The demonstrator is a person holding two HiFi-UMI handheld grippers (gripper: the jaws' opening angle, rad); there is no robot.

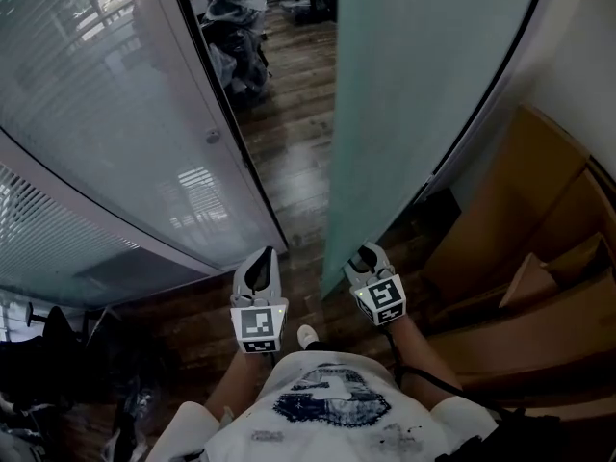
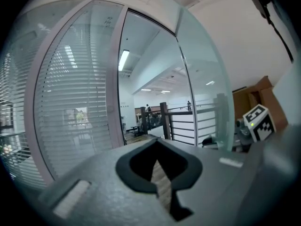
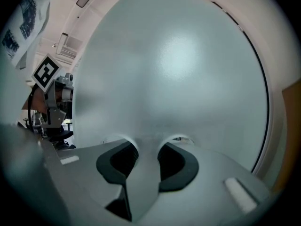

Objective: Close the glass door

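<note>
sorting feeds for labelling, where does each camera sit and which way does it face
Head view: on the person's head, steeply down at floor and glass door; forearms, shirt, left claw, right claw show.
Left gripper view: on the left claw, facing the doorway; its empty claw shows.
Right gripper view: on the right claw, facing the door; claw grips its edge.
Shared: head and right gripper views show door and right claw.

No legible text, number or brand appears. The dark print on the shirt is too blurred to read. The left gripper and right gripper each carry a cube showing a square black-and-white marker, without lettering.
</note>
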